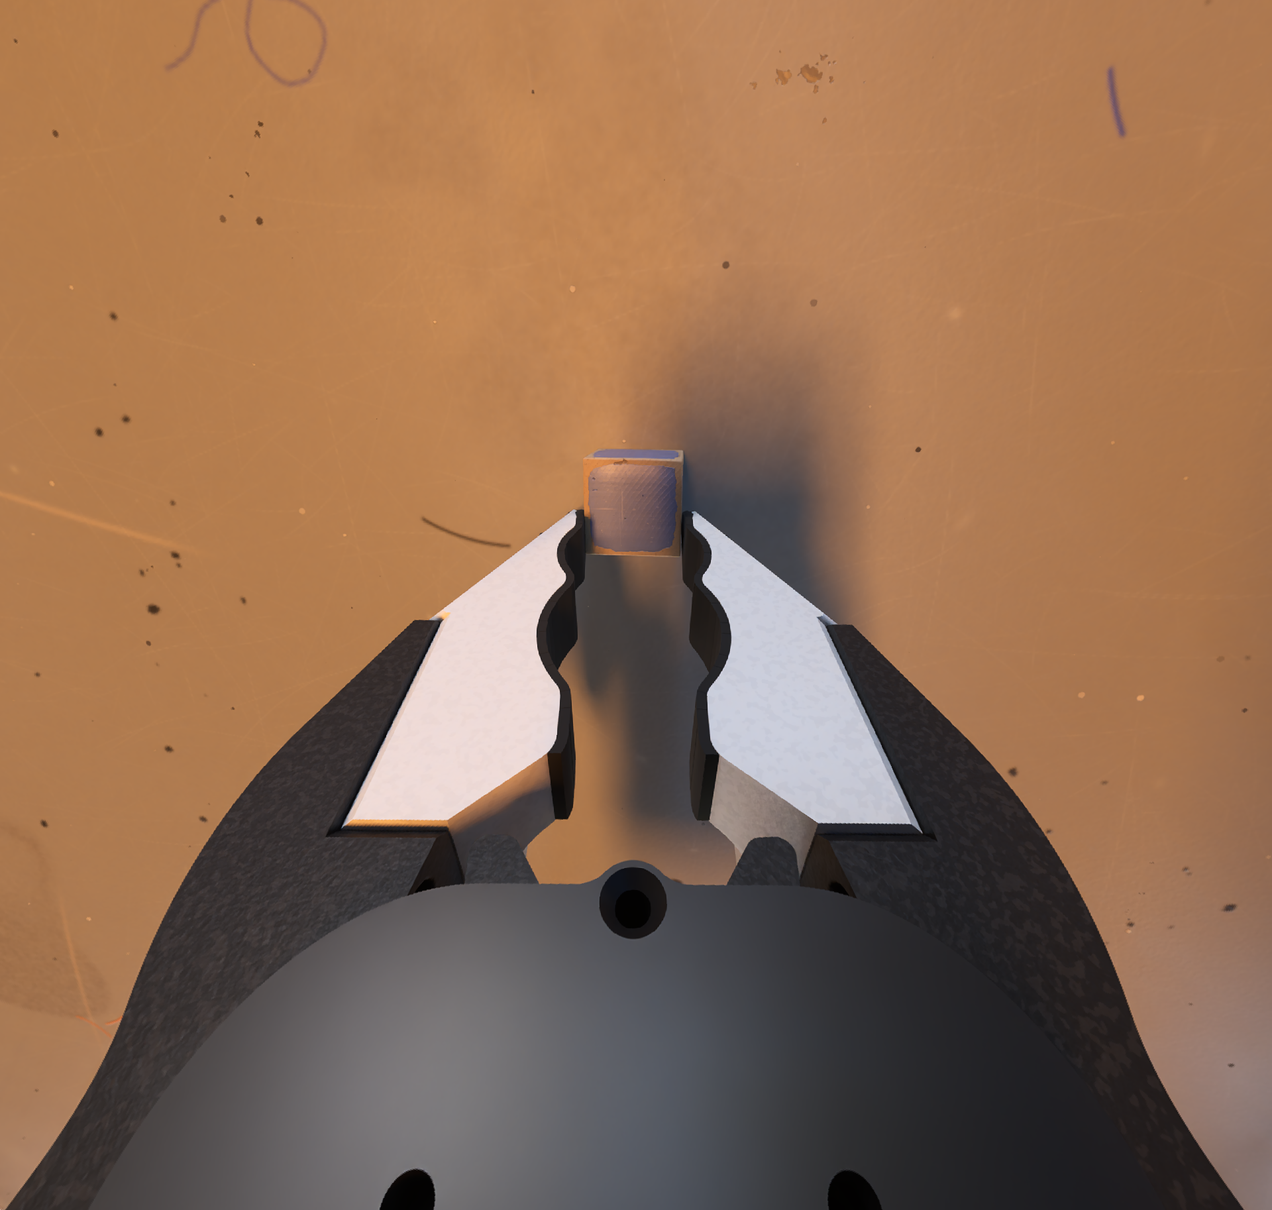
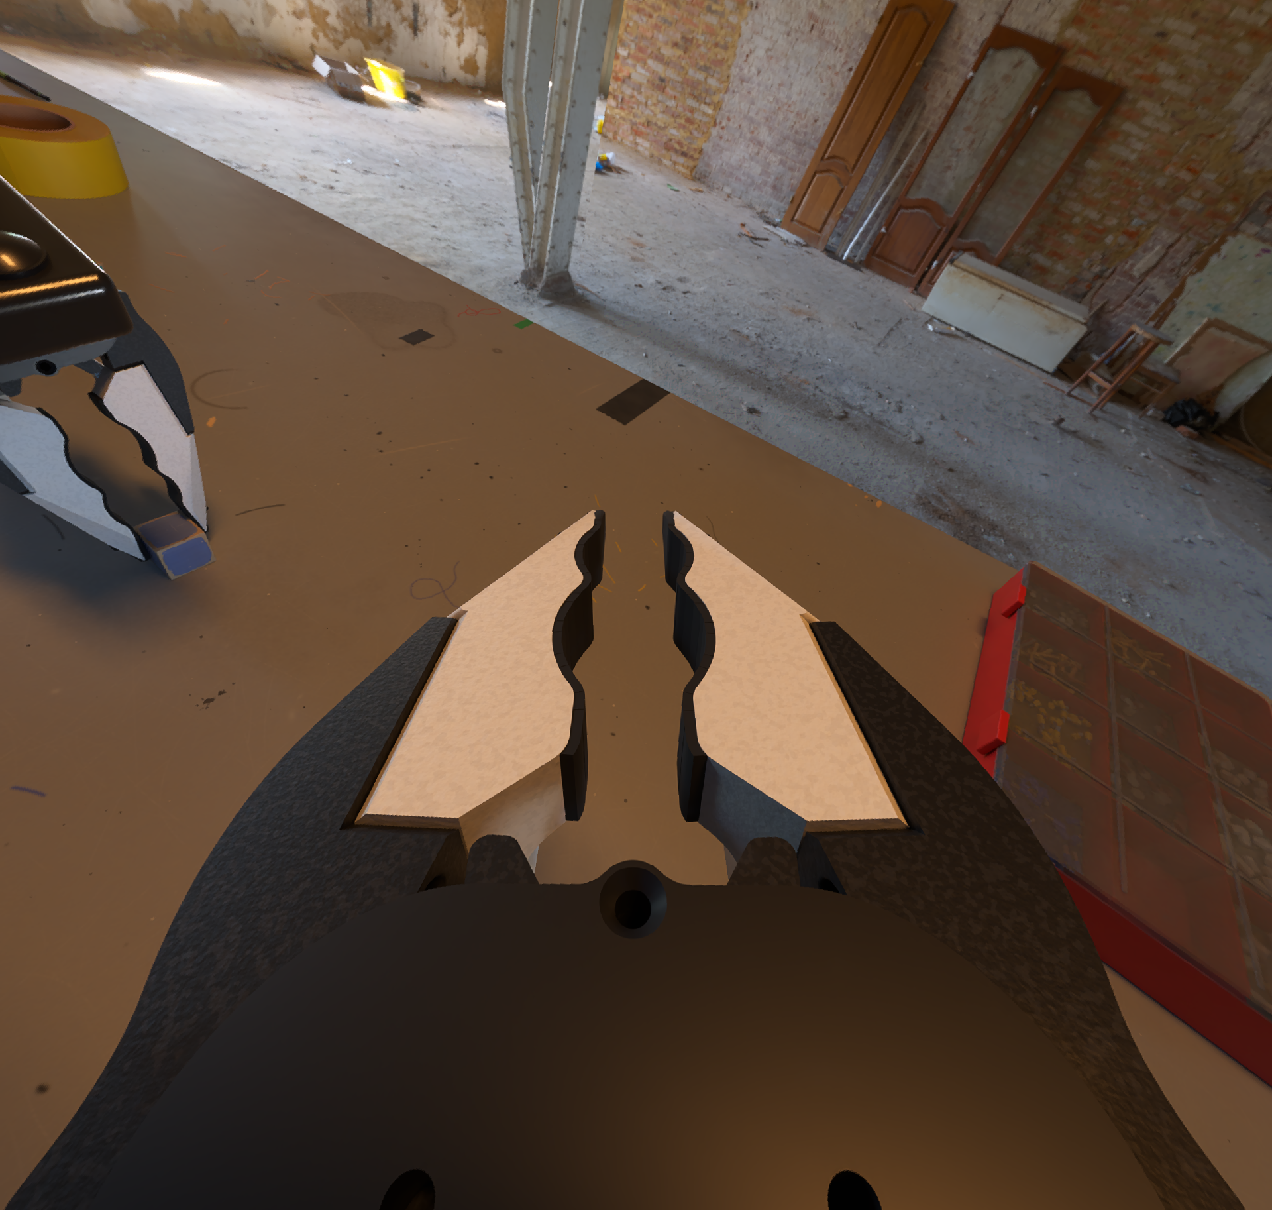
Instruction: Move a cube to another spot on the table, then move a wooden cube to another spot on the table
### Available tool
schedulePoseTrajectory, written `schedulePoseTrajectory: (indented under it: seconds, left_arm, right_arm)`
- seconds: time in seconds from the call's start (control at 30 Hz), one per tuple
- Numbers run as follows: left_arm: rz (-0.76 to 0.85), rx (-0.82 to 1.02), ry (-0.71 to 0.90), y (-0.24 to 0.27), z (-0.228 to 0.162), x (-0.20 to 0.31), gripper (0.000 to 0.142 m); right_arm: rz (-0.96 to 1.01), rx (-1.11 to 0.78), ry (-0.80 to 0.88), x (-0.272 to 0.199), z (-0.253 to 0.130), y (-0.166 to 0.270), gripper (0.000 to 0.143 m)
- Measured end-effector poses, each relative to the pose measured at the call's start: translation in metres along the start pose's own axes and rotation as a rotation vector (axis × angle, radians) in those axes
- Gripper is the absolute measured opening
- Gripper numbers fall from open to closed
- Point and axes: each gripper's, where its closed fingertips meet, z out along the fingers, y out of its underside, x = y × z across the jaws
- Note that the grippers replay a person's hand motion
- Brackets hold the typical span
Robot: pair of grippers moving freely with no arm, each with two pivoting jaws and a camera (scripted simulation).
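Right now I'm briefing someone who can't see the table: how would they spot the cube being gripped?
Start at the brown table and find the yellow tape roll at its far left. Nearer than the roll, the left gripper tilts down with its jaws closed on the cube. It is small, with bluish-purple faces and pale wooden edges, and no other block is in view.

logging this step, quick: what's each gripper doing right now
Left gripper: closed on the cube, at the fingertips.
Right gripper: jaws slightly apart, holding nothing.
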Motion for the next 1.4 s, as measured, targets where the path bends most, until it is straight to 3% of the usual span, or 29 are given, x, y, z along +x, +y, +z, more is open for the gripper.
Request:
schedulePoseTrajectory:
  seconds: [0.9, 1.17, 1.3, 1.4]
  left_arm:
    - [-0.002, -0.008, -0.001, 0.000, 0.001, 0.001, 0.028]
    - [-0.001, -0.004, -0.007, -0.002, 0.003, 0.003, 0.051]
    - [-0.033, 0.088, -0.014, -0.008, -0.023, 0.006, 0.051]
    - [-0.090, 0.227, -0.079, -0.008, -0.076, 0.005, 0.045]
  right_arm:
    - [0.042, -0.032, -0.035, 0.000, 0.001, 0.013, 0.016]
    - [0.052, -0.041, -0.047, -0.001, 0.001, 0.016, 0.016]
    - [0.050, -0.051, -0.052, -0.002, 0.003, 0.018, 0.016]
    - [0.051, -0.056, -0.058, -0.003, 0.004, 0.019, 0.016]
